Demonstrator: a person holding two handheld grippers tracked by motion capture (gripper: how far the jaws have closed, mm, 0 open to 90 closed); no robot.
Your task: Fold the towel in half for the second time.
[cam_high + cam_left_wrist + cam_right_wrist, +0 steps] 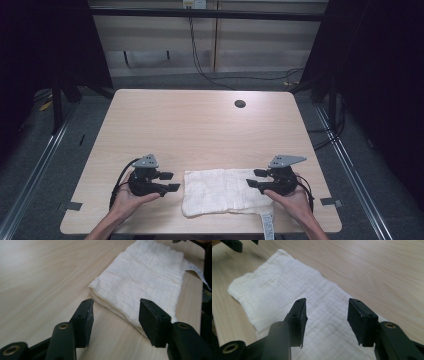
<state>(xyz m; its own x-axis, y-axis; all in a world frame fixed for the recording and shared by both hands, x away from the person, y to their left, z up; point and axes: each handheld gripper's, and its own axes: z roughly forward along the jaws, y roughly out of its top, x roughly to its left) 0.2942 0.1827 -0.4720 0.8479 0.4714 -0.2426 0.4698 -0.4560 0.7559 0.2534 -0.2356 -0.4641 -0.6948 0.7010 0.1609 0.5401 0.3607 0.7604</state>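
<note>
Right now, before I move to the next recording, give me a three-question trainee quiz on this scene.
1. True or false: the left gripper is clamped on the cloth.
2. Where does the white tag lie? A) over the table's near edge B) beside the round hole
3. The right gripper's jaws stand ____.

Key: 1 false; 2 A; 3 open.

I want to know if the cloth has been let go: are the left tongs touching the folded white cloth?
Apart. In the left gripper view the left tongs stand open, bare table showing between the pads and the cloth.
</note>
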